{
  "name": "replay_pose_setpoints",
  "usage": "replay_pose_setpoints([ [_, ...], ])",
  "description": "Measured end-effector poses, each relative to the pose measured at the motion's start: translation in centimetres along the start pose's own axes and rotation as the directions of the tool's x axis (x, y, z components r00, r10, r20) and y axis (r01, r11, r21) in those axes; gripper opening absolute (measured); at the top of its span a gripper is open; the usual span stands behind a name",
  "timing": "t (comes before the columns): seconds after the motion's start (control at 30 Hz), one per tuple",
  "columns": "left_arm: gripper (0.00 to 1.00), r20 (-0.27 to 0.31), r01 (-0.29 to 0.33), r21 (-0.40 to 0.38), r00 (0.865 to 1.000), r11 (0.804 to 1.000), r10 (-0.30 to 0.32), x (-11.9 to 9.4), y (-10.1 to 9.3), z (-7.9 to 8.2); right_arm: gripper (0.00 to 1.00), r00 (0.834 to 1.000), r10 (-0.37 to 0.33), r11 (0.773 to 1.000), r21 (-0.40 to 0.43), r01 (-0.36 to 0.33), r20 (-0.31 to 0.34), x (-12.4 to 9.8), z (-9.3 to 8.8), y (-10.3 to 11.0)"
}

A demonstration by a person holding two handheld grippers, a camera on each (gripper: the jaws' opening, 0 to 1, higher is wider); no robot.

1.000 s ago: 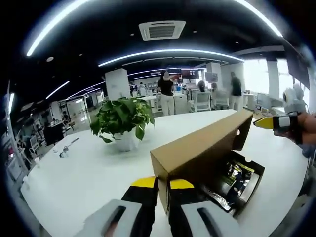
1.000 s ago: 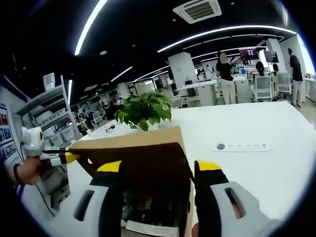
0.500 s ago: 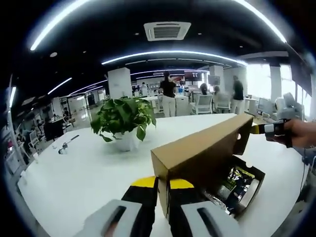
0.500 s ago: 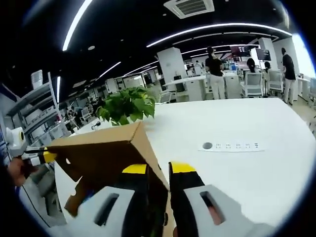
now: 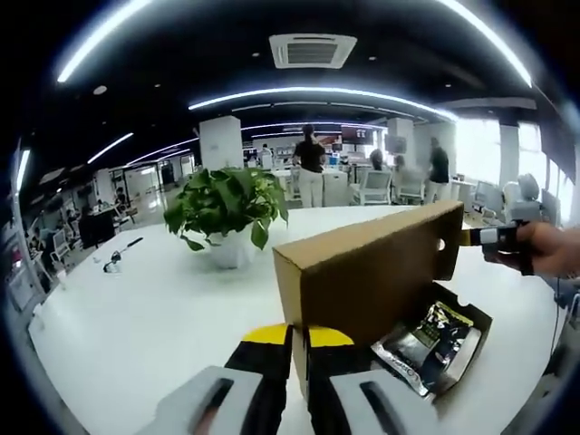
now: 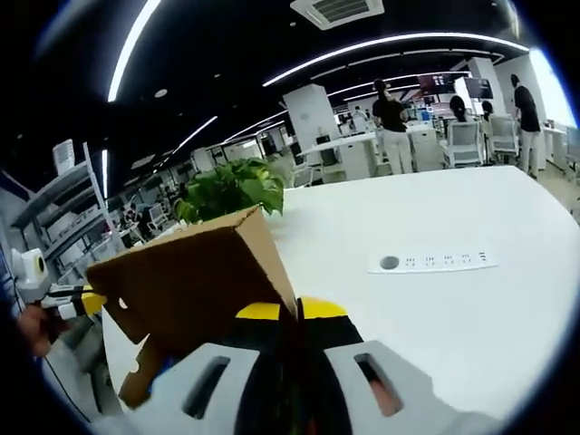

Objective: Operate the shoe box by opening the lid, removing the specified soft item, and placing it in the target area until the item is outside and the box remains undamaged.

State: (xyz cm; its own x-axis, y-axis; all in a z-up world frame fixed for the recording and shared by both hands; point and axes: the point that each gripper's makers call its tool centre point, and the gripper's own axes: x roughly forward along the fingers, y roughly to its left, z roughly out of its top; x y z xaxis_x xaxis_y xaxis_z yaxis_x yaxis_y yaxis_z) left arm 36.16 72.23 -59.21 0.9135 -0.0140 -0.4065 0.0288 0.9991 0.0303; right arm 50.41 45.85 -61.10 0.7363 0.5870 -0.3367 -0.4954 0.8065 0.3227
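I had both grippers pinching the raised cardboard lid (image 5: 367, 272) of the shoe box (image 5: 476, 340), one at each end, so the lid stood up off the box and kept the interior exposed. In the left gripper view, the left gripper (image 5: 300, 337) was clenched on the near corner of the lid, its yellow-tipped jaws nearly together around the cardboard edge; the right gripper (image 5: 478, 237) appeared at the far end of the lid, held by a hand (image 5: 553, 249). In the right gripper view, the right gripper (image 6: 294, 311) was likewise clamped shut on the lid (image 6: 195, 281) edge, and the left gripper (image 6: 80, 300) met the lid's opposite corner. The soft item, a dark packet (image 5: 430, 340) with a printed label, lay inside the box, directly below the lid and not yet removed. I judged that one gripper had to let go of the lid to reach it. Beyond the lid stood a potted plant (image 5: 227, 213), well apart; a power strip (image 6: 433, 262) lay flat on the white table (image 5: 145, 317) to the lid's side. The tabletop around the box offered open room for setting the packet down.
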Motion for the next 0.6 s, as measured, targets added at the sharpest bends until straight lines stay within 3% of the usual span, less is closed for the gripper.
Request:
replay_pose_setpoints([
  [0.33, 0.05, -0.062, 0.015, -0.037, 0.998, 0.999, -0.017, 2.7, 0.7, -3.0, 0.03, 0.999, -0.017, 0.999, 0.036, 0.018, -0.028, 2.3, -1.1, -1.1],
  [0.5, 0.05, -0.049, 0.021, -0.019, 0.999, 1.0, -0.022, 3.7, 1.1, -3.0, 0.05, 0.999, -0.021, 0.995, 0.097, 0.025, -0.042, 3.4, -1.6, -1.8],
  [0.6, 0.05, -0.055, 0.021, -0.016, 0.998, 1.0, -0.021, 4.4, 1.3, -3.1, 0.03, 0.998, -0.023, 0.995, 0.094, 0.029, -0.062, 3.7, -2.2, -1.4],
])
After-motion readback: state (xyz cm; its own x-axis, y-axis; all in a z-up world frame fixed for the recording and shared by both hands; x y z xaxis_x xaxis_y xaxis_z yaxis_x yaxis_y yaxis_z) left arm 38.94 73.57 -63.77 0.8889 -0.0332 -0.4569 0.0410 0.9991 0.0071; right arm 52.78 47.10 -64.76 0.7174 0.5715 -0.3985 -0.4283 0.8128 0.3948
